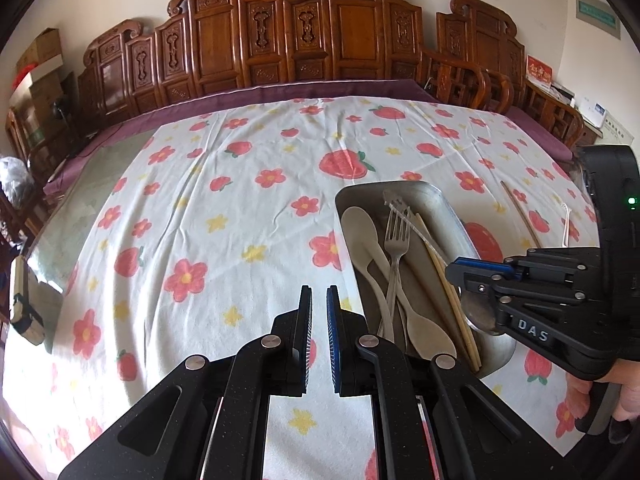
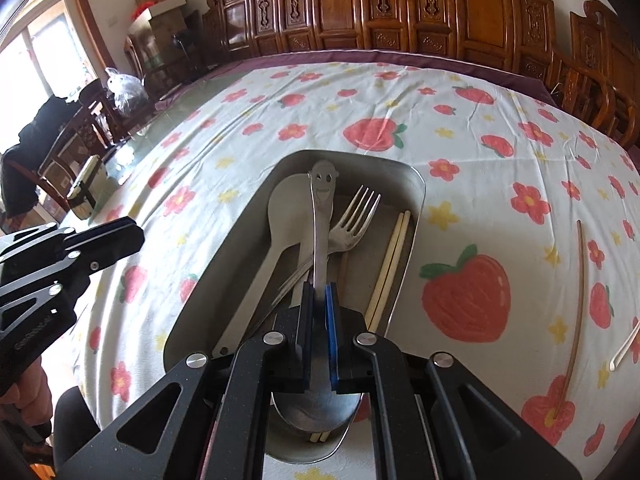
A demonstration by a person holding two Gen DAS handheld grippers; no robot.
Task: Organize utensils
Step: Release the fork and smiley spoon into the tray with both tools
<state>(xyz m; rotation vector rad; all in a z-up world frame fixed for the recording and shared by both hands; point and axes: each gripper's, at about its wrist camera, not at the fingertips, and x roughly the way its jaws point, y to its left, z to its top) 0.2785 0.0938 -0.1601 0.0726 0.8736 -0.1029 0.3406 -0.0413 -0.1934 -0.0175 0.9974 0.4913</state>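
Right wrist, spoon [image 2: 320,240] between right claw [image 2: 320,300] pads

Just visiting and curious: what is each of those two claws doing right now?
Left gripper: closed, holding nothing.
Right gripper: closed on the metal spoon, above the metal tray.

We look through two fisheye cameras, each mounted behind its own gripper and tilted steeply down at the table. The left view sits close above the white strawberry-and-flower printed tablecloth [image 1: 224,184], with the rectangular metal tray [image 1: 452,208] at 3 o'clock. The right view hangs directly over that tray [image 2: 416,188], very near. Both share tray, cloth and the carved brown wooden chair backs [image 1: 280,40] at 12 o'clock.
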